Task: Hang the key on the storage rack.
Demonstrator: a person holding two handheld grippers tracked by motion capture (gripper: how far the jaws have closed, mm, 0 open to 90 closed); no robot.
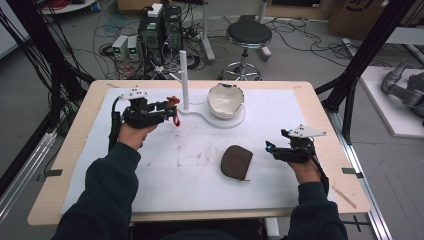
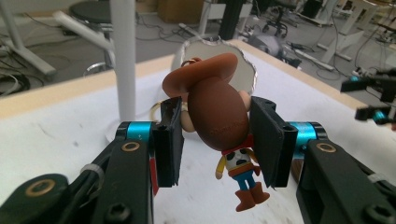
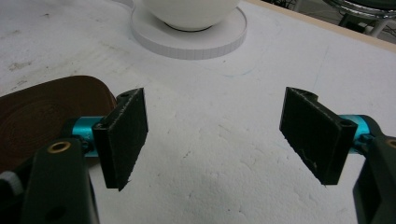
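At ten o'clock on the white mat [image 1: 150,190], the left gripper [image 1: 172,111] grasps a cowboy doll [image 2: 219,116] lifted off the surface, beside the white post [image 1: 183,80]. At four o'clock, the right gripper [image 1: 270,148] hangs released near a brown pouch [image 1: 236,162]

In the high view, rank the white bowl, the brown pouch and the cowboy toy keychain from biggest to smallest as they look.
1. White bowl, largest.
2. Brown pouch, a little smaller; it lies nearer the camera, so the gap is unsure.
3. Cowboy toy keychain, clearly smallest, partly hidden in the left gripper, whose jaws clamp its head.
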